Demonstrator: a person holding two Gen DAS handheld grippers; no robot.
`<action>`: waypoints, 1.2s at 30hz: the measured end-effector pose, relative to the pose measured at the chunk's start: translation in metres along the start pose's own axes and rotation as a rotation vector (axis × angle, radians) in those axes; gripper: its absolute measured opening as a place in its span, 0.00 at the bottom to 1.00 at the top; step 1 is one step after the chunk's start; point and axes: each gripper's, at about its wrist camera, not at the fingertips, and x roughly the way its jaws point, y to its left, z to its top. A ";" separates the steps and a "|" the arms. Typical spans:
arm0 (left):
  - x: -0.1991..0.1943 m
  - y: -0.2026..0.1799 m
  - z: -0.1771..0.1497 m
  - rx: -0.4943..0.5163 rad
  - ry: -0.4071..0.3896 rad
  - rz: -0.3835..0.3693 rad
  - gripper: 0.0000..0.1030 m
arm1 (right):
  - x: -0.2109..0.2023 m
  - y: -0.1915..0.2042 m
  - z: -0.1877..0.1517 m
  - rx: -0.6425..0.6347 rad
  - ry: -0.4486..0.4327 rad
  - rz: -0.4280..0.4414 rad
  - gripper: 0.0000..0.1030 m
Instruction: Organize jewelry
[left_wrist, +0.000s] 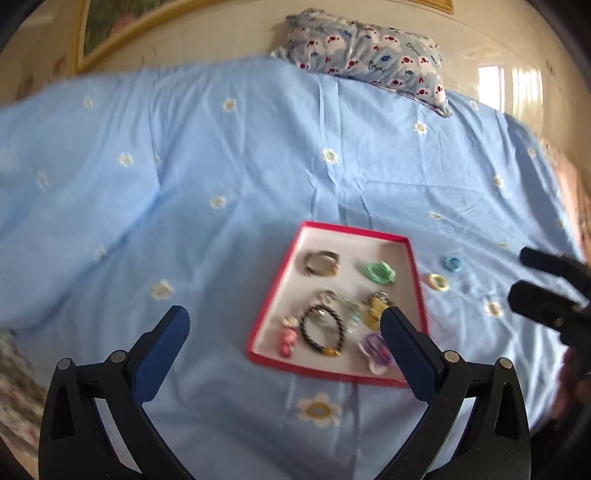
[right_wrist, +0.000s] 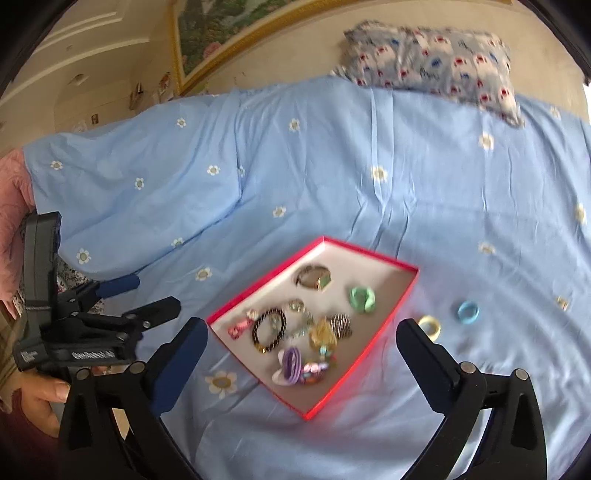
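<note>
both tongs spread wide with nothing between the pads — the left gripper (left_wrist: 284, 328) hangs over the near edge of the red-rimmed tray (left_wrist: 416, 280), the right gripper (right_wrist: 303, 338) just this side of it. the tray sits on the blue daisy bedsheet (left_wrist: 221, 166) holding a black beaded bracelet (left_wrist: 322, 328), a green hair tie (left_wrist: 379, 271) and more. a yellow hair tie (right_wrist: 430, 326) and a blue hair tie (right_wrist: 468, 312) lie on the sheet, just beside the tray's right edge.

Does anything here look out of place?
Yes: a yellow ring and a blue ring lie on the bedspread beside the red tray, while the other jewelry sits inside it.
</note>
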 end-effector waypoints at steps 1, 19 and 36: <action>0.000 -0.002 -0.002 0.009 -0.002 0.013 1.00 | 0.000 0.000 -0.001 0.000 -0.008 -0.004 1.00; 0.023 -0.001 -0.058 -0.070 0.051 0.071 1.00 | 0.028 -0.009 -0.073 0.046 -0.010 -0.064 1.00; 0.032 -0.005 -0.067 -0.034 0.108 0.090 1.00 | 0.037 -0.014 -0.080 0.058 0.029 -0.077 1.00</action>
